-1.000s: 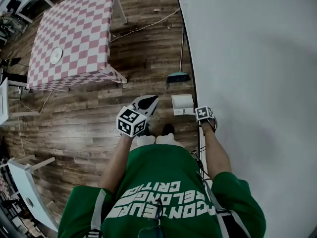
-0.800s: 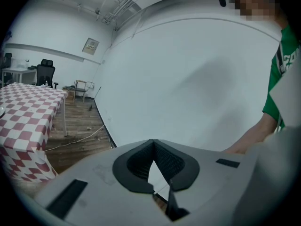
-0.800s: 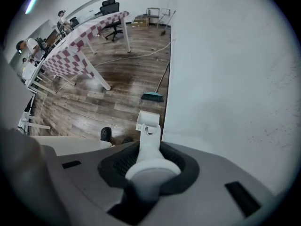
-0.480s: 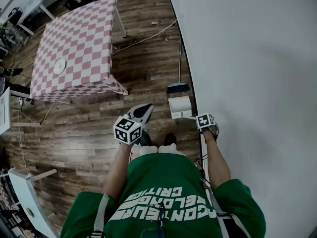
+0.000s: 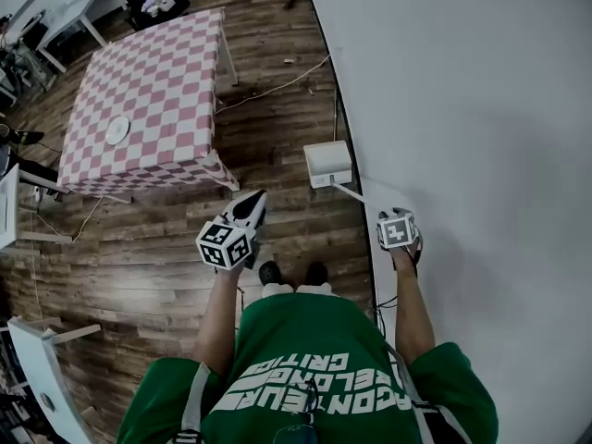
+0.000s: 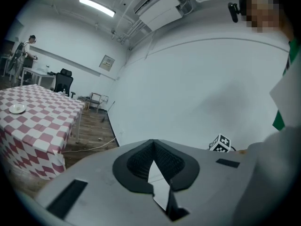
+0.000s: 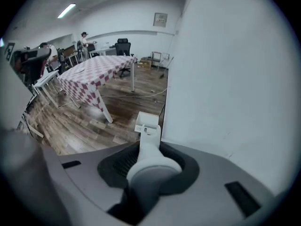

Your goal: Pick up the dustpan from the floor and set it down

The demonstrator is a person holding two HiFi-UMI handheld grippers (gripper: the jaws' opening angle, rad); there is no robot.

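Note:
The white dustpan (image 5: 328, 163) hangs above the wood floor close to the wall, its thin handle (image 5: 356, 197) running back to my right gripper (image 5: 387, 218). In the right gripper view the jaws are shut on the rounded handle (image 7: 149, 147), and the pan (image 7: 146, 123) sticks out ahead of the right gripper (image 7: 150, 161), over the floor. My left gripper (image 5: 253, 199) is held apart, left of the dustpan and above my feet. In the left gripper view its tips meet with nothing between them at the left gripper (image 6: 152, 147).
A pink checked table (image 5: 148, 91) with a small plate (image 5: 117, 130) stands to the left. The white wall (image 5: 462, 109) runs along the right, a cable (image 5: 277, 86) lies on the floor, and white furniture (image 5: 42, 377) sits at the lower left. People stand far off.
My right gripper has risen with the dustpan, which was on the floor by the wall. The green broom head by the wall is no longer visible. My left gripper drifted left.

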